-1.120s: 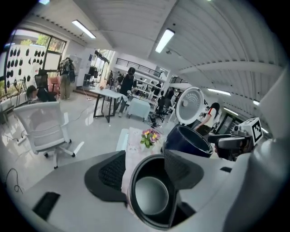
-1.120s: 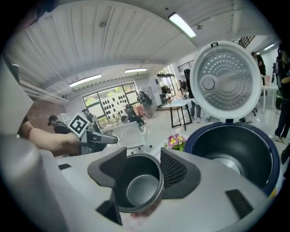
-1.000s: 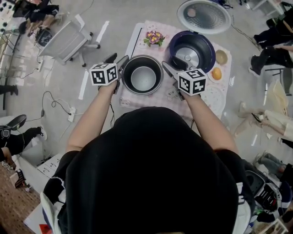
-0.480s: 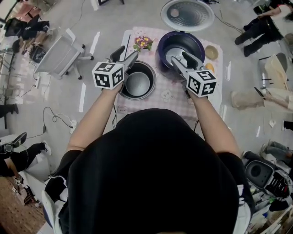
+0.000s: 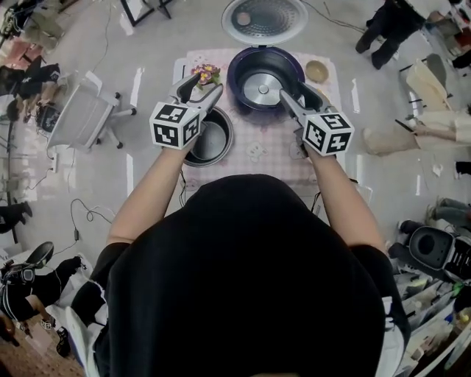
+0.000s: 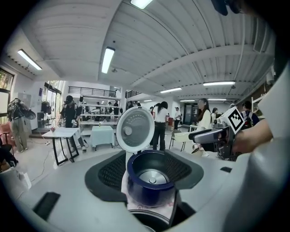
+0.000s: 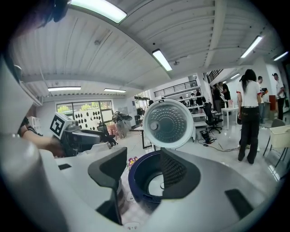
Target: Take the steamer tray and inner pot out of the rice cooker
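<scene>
Scene: seen from overhead, a person stands at a pink-checked, cloth-covered surface (image 5: pixel 254 154), a gripper in each hand.
Rice cooker (image 5: pixel 237 74): dark blue, at the far middle of the surface. Its round lid (image 5: pixel 265 18) is thrown back, and a bare metal heating plate (image 5: pixel 261 87) shows at the bottom of the well.
Inner pot (image 5: pixel 213 140): out of the cooker, upright on the cloth just left of it and nearer the person, partly covered by the left gripper.
Left gripper (image 5: pixel 202 87): held over the pot's far rim, aimed toward the cooker. Its fingers (image 6: pixel 108 172) are spread wide with nothing gripped; the cooker shows through the gap.
Right gripper (image 5: pixel 293 92): at the cooker's near right edge. Its fingers (image 7: pixel 181 174) are parted and empty, the cooker's well visible between them.
Markings: black-and-white square codes on each gripper's cube.
Also on the surface: a small posy of flowers (image 5: pixel 207 74) left of the cooker and a tan bowl (image 5: pixel 317 71) to its right.
Background: an office chair (image 5: pixel 85 118) on the floor at left.
</scene>
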### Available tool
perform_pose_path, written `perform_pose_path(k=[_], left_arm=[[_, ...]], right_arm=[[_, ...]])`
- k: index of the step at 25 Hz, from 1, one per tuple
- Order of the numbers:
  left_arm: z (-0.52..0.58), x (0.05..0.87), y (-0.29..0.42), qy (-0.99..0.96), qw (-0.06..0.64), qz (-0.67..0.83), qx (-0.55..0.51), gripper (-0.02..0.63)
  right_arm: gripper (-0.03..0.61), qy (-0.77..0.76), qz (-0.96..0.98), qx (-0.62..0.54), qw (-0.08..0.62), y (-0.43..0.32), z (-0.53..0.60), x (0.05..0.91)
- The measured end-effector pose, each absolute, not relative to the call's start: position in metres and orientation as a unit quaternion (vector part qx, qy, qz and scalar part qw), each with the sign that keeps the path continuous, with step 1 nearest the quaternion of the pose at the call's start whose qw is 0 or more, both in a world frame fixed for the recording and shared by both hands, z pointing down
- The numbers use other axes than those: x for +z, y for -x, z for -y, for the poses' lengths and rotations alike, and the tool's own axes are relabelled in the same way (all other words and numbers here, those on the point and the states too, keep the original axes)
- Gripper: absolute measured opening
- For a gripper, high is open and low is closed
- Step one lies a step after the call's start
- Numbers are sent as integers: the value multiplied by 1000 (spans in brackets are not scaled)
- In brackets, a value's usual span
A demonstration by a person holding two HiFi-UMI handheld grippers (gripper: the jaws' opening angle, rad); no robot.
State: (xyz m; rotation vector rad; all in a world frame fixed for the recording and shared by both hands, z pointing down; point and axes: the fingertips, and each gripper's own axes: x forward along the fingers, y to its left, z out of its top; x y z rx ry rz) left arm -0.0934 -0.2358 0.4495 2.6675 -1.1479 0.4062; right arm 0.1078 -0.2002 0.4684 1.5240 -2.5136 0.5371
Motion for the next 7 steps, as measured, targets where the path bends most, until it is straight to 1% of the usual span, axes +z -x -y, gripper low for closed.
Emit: perform_pose_path(k=[7], left_arm=[[233,446,61,-916,89,364,143,278]], right_arm=[[236,-535,821,180,85,-144,191,471]])
